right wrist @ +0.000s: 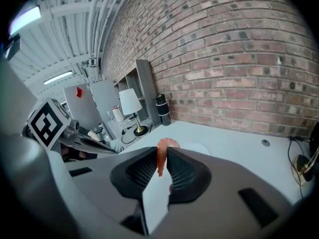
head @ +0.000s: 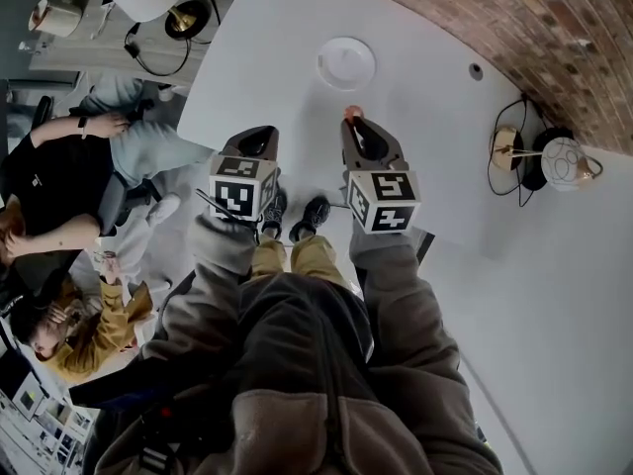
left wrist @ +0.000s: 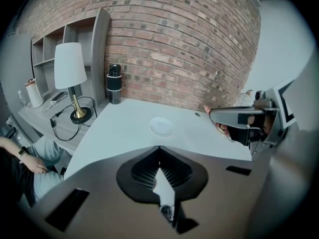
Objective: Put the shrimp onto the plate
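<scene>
R gripper (right wrist: 160, 156) was pinching the shrimp (right wrist: 163, 146), pink end poking up past the tips, held over the white table (head: 267, 67) just short of the plate (head: 346, 63). L gripper (left wrist: 159, 151) hung beside it, jaws pressed together, nothing in them. Tabletop was bare round the plate, w/ a small hole (head: 476, 70) toward the brick wall (head: 514, 18). The table's left edge ran under L gripper. Beyond it were a lamp (left wrist: 69, 66), shelves and seated people (head: 59, 166). A dark flask (left wrist: 114, 83) stood at the far corner, and cables (head: 509, 156) lay at right by the wall.
</scene>
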The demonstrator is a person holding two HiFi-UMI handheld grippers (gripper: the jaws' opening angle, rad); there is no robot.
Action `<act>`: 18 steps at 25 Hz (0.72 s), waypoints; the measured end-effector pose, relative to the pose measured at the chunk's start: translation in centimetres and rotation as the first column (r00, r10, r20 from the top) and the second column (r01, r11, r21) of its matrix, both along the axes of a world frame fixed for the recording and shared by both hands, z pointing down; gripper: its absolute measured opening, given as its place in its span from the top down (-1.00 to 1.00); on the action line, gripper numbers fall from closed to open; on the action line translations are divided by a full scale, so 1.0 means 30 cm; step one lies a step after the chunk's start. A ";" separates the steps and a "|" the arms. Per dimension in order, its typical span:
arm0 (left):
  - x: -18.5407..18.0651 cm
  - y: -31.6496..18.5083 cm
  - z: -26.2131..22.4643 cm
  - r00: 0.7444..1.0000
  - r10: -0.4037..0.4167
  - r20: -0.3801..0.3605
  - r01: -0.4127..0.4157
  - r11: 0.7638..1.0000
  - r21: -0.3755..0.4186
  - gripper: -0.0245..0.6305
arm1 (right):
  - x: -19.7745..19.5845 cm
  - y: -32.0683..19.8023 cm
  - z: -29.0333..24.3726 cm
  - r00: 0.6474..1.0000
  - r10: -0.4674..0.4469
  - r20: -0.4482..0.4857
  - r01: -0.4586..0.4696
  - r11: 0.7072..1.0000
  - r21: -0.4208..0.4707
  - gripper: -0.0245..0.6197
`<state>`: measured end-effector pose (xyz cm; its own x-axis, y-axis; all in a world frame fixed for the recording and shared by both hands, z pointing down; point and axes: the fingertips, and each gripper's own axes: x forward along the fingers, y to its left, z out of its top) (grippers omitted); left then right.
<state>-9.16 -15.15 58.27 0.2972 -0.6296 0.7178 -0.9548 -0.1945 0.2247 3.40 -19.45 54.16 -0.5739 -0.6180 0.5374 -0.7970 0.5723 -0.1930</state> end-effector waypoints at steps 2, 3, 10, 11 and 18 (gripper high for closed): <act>-0.003 0.007 0.021 1.000 -0.003 -0.003 0.003 1.000 -0.012 0.91 | -0.003 -0.012 0.040 1.000 -0.007 -0.012 0.007 1.000 -0.014 0.74; -0.005 0.009 0.030 1.000 -0.005 -0.003 0.005 1.000 -0.017 0.91 | -0.005 -0.019 0.057 1.000 -0.010 -0.017 0.010 1.000 -0.021 0.74; -0.018 0.006 0.091 1.000 -0.019 -0.006 0.019 0.999 -0.045 0.91 | -0.007 -0.046 0.153 0.999 -0.022 -0.046 0.020 0.998 -0.059 0.74; -0.022 0.004 0.100 1.000 -0.020 -0.006 0.020 0.999 -0.050 0.91 | -0.008 -0.051 0.169 0.998 -0.024 -0.051 0.020 0.998 -0.066 0.74; -0.053 0.002 0.153 0.999 -0.036 -0.010 0.035 0.996 -0.079 0.91 | -0.024 -0.083 0.276 0.996 -0.042 -0.076 0.034 0.994 -0.102 0.74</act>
<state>-10.74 -15.08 62.87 0.2846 -0.5816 0.7621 -0.9580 -0.1421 0.2492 2.68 -21.95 62.42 -0.5497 -0.5375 0.6394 -0.7901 0.5832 -0.1890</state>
